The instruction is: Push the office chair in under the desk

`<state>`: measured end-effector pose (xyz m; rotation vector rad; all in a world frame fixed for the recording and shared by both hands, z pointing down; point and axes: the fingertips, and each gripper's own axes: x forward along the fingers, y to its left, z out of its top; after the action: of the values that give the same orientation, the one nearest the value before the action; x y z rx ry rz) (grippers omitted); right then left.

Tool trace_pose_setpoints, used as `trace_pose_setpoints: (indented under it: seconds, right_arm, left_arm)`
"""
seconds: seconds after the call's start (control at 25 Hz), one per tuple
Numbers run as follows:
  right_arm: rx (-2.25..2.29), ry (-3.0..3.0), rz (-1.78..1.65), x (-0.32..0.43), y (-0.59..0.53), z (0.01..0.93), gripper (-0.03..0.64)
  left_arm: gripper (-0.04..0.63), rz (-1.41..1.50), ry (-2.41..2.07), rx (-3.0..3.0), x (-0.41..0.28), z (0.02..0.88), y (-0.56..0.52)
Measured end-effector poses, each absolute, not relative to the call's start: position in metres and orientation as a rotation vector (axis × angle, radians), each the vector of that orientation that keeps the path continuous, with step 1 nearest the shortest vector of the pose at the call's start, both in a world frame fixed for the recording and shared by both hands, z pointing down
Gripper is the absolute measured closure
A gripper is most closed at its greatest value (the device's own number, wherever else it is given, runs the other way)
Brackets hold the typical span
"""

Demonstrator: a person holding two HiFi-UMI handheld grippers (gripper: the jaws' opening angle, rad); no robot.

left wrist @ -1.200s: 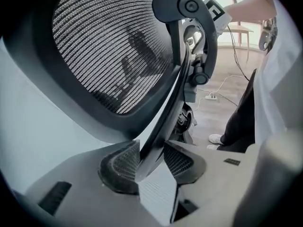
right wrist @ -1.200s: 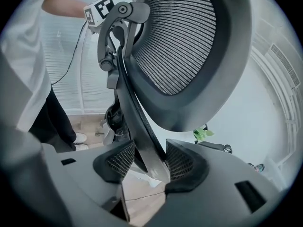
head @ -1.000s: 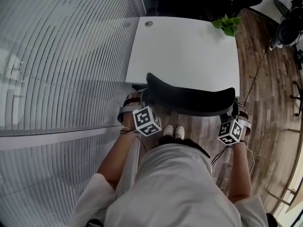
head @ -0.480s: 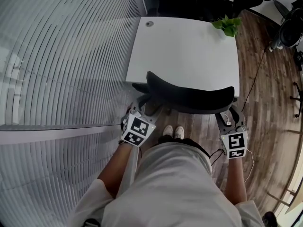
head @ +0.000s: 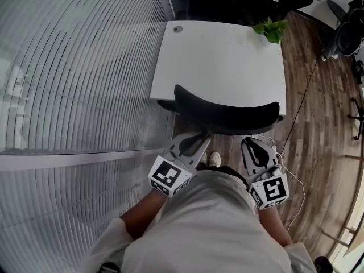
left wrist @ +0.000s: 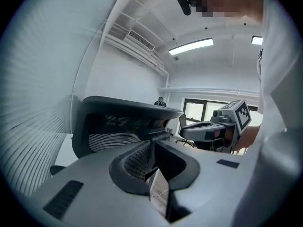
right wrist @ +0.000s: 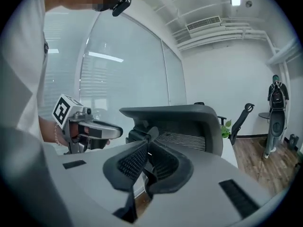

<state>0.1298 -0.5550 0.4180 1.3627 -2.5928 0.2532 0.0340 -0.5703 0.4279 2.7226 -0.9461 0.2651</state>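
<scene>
As left gripper and right gripper jaws finish closing empty, one chair fronts one desk.

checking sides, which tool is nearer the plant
Right. The right tool, jaws just closed on nothing, is behind the chair toward the plant; the left tool is toward the glass wall.
</scene>
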Motion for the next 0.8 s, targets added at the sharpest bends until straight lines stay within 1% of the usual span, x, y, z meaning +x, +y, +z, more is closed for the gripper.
trace_pose_setpoints:
  seconds: [0.16,0.8]
  right_arm:
    - [1.344,-2.631,0.271,0.117,-0.547,0.409,0.586]
    - [1.324,-2.670,0.218,0.095,-0.544,0.393,0.586]
  left_arm:
    - [0.545,0.221,-0.964,2.752,0.047,0.419,-0.558]
    - [0.543,0.209,-0.973,2.825,0.053,0.406,-0.553]
